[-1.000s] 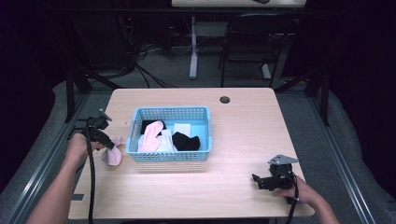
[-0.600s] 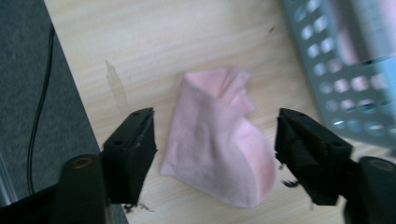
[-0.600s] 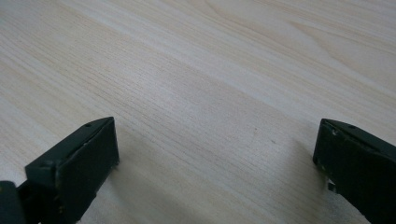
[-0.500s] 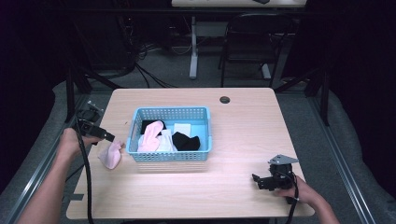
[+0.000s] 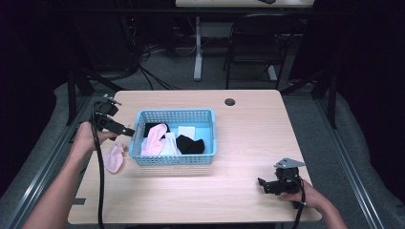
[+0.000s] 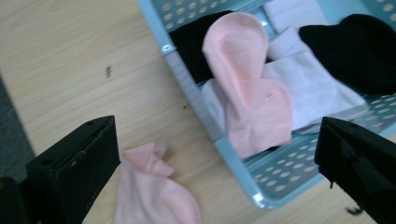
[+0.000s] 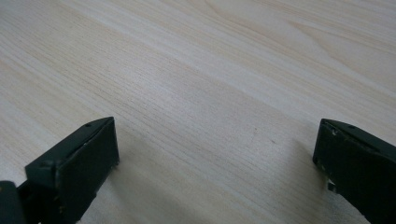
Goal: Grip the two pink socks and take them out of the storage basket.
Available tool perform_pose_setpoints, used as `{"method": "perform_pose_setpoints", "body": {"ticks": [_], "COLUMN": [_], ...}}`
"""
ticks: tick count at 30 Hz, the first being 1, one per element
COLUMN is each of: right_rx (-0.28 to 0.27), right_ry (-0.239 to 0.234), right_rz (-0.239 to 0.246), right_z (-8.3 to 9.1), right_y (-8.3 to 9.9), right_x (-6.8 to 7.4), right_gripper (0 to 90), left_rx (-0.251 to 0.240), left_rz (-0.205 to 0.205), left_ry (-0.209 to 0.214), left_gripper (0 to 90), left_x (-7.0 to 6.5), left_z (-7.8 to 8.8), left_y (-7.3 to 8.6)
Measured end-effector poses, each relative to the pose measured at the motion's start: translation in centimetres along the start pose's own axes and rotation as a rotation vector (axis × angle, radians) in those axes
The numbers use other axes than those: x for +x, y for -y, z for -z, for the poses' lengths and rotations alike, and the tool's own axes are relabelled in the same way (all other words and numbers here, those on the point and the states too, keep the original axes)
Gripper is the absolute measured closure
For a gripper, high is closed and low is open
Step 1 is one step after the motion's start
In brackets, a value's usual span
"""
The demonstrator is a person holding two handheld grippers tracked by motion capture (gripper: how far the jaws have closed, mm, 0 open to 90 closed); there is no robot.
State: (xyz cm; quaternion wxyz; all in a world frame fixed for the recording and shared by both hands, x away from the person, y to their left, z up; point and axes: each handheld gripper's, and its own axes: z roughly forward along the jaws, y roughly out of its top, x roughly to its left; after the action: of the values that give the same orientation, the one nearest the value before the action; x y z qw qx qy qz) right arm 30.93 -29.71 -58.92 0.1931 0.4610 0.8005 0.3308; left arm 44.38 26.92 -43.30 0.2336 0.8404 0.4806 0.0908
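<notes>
Left gripper [image 5: 128, 131] hangs wide and empty beside the blue basket [image 5: 174, 160], a pink sock [image 5: 114, 158] on the table just below its jaws, while right gripper [image 5: 262, 183] rests wide on bare wood

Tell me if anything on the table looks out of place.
One pink sock lies crumpled on the table just outside the blue basket, off its left end, while the other socks sit inside. A second pink sock drapes up toward the basket's left rim. Nothing looks damaged or spilled.
</notes>
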Motion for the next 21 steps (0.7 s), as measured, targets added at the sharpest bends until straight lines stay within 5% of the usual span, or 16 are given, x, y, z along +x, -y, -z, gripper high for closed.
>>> {"method": "perform_pose_setpoints", "body": {"ticks": [7,21], "right_rx": [0.0,0.001], "right_ry": [-0.001,0.0], "right_rz": [0.0,0.0], "right_z": [0.0,0.0], "right_y": [0.0,0.0], "right_x": [0.0,0.0], "right_gripper": [0.0,0.0], "left_rx": [-0.007,0.068], "left_rz": [-0.035,-0.049], "left_ry": [0.044,0.107], "left_gripper": [1.2,9.6], "left_x": [-1.9,-3.8], "left_z": [-1.8,-6.6], "left_y": [-1.1,-2.3]}}
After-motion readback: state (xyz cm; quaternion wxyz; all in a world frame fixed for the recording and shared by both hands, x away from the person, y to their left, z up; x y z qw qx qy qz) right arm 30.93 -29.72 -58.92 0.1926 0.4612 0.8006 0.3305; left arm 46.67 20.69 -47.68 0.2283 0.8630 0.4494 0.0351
